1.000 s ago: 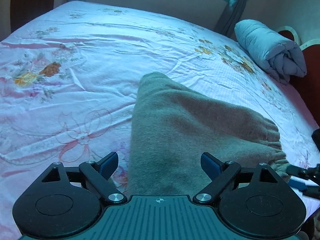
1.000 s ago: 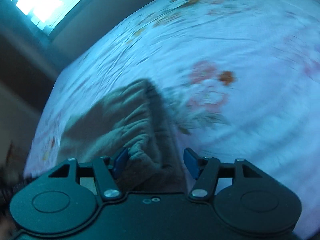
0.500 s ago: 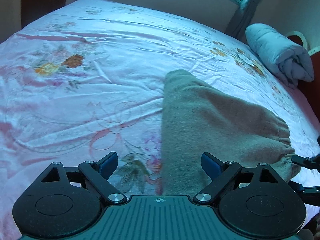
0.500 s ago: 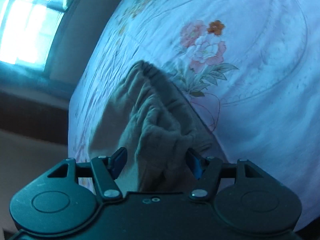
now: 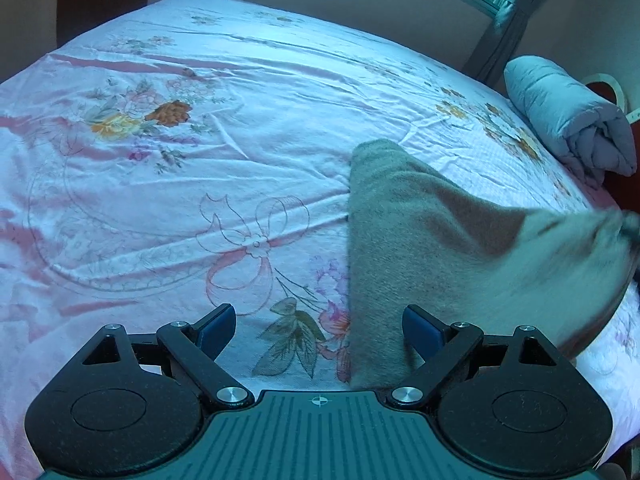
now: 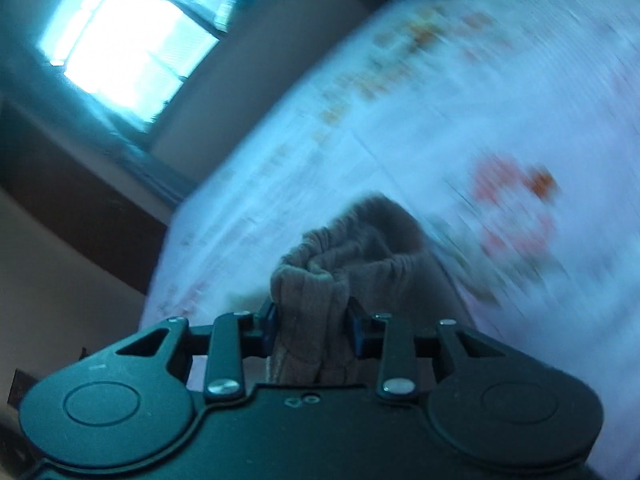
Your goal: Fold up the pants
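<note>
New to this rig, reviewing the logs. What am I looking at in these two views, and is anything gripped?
No robot arm here: a person carries a two-finger gripper in each hand, each with a fisheye camera looking out along its fingers. The black plates at the bottom of each view are the gripper itself. In the left wrist view, the left gripper is open over a floral bedsheet, beside grey-brown fleece pants; a rolled grey duvet lies at the far edge. In the blurred right wrist view, the right gripper has just closed on the bunched elastic waistband of the pants and holds it off the bed.
</note>
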`<state>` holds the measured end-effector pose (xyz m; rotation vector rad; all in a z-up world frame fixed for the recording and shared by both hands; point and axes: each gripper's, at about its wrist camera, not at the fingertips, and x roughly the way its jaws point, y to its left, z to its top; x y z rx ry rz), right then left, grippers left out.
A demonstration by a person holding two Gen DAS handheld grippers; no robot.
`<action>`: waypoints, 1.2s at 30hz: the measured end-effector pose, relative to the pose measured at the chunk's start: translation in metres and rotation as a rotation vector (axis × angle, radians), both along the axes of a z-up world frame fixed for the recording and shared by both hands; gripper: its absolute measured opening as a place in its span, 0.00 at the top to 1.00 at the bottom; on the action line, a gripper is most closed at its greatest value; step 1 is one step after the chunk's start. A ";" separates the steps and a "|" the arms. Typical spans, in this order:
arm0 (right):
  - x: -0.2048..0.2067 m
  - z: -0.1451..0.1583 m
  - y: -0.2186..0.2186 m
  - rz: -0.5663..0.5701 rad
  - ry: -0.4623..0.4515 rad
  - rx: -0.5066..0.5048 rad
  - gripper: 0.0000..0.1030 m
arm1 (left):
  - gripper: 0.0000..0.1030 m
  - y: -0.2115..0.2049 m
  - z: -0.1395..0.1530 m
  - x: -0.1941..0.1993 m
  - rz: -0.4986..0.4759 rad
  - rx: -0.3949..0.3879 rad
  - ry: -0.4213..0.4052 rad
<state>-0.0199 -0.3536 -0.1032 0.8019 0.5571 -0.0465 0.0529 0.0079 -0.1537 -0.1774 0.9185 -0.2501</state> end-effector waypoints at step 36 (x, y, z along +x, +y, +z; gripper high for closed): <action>0.035 -0.043 -0.048 0.085 0.280 -0.263 0.44 | 0.08 -0.073 0.008 0.060 -0.181 -0.025 0.014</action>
